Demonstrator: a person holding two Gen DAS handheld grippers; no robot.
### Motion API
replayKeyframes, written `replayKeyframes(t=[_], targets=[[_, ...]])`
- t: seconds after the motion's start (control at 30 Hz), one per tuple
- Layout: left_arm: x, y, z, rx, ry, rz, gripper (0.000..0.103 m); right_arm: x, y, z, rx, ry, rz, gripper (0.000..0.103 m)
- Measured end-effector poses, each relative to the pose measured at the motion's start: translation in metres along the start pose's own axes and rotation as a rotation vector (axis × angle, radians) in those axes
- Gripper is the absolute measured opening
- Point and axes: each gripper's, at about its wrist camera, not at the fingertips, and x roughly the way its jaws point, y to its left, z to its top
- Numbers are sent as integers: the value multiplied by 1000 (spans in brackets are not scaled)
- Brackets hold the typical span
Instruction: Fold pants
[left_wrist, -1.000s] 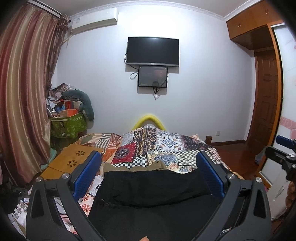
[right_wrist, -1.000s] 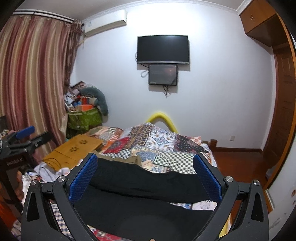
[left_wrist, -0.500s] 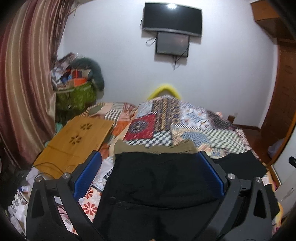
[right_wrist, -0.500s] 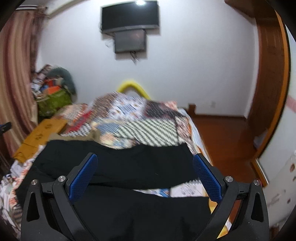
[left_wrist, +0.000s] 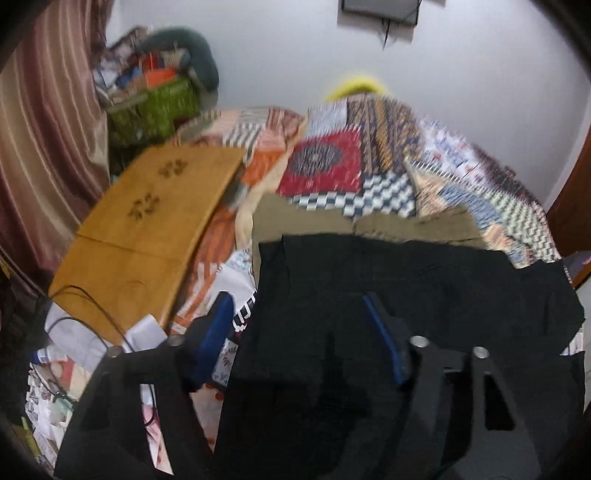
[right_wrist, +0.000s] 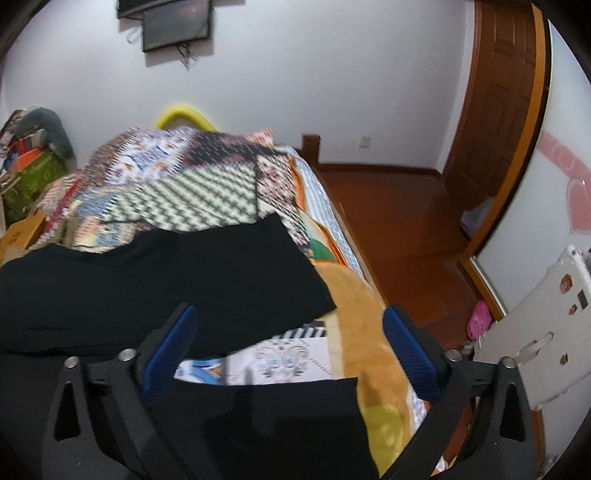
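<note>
Black pants (left_wrist: 406, 288) lie spread across the bed, on top of a khaki garment (left_wrist: 369, 229). My left gripper (left_wrist: 301, 332) points down over the left part of the pants. Its jaws are closing, with black cloth between the blue pads (left_wrist: 218, 332), which stand apart from it. In the right wrist view the two legs of the pants (right_wrist: 147, 288) end near the bed's right edge. My right gripper (right_wrist: 290, 350) hovers over the leg ends with its jaws closing, wide apart, and nothing is gripped.
A patchwork quilt (left_wrist: 321, 166) covers the bed beyond the pants. To the left lie a wooden lap desk (left_wrist: 147, 221), cables and a green basket (left_wrist: 155, 107) of clutter. Right of the bed are a wooden floor (right_wrist: 399, 221), a door (right_wrist: 495, 110) and a white stand (right_wrist: 535, 332).
Both grippers have dropped and tipped down toward the pants, so the wall TV has slid out of view. The left jaws have narrowed clearly, the right ones slightly.
</note>
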Motion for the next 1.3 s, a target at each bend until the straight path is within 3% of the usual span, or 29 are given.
replayKeyframes(t=[0.27, 0.43, 0.6, 0.67, 0.73, 0.87, 0.97, 1.2, 1.3], targets=[[60, 5, 4, -5, 109, -5, 67, 62, -20, -5, 48, 138, 2, 66], [80, 7, 9, -16, 133, -29, 67, 88, -22, -1, 72, 178, 28, 58], [90, 5, 16, -5, 143, -5, 67, 101, -21, 1, 80, 187, 53, 49], [94, 3, 19, 2, 140, 5, 58, 102, -22, 2, 89, 179, 58, 41], [99, -3, 19, 35, 162, 8, 34, 101, -20, 2, 82, 168, 44, 29], [97, -28, 18, 169, 149, 122, 19, 96, -14, 0, 35, 146, 23, 20], [90, -34, 21, 220, 118, 168, 16, 88, -14, -4, 8, 143, 13, 16], [95, -19, 31, 165, 137, 159, 17, 77, -30, -26, 50, 180, 26, 15], [102, -27, 33, 181, 136, 193, 16, 79, -31, -29, 72, 186, 37, 16]])
